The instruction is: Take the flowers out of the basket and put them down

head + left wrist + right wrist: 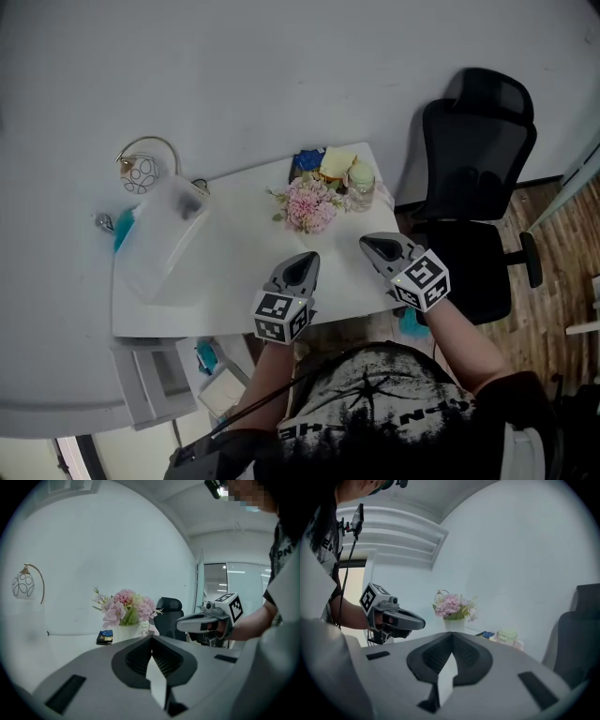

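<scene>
Cloth-like pink flowers [311,204] on a smooth matt white table [239,281]; at three o'clock, black fabric chair [473,159] over wood-plank floor [553,225].

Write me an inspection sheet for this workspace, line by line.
Surface: white table against a pale wall.
Job's things: pink flowers standing in a white basket, far right of the table, untouched.
Clutter: clear container at left; blue box and jar behind the flowers; gold-hooped ornament at far left.
Grippers: left gripper and right gripper both shut, empty, short of the flowers.
Cables: thin black cable across the person's shirt.
Surroundings: black office chair at right, wood floor.
</scene>
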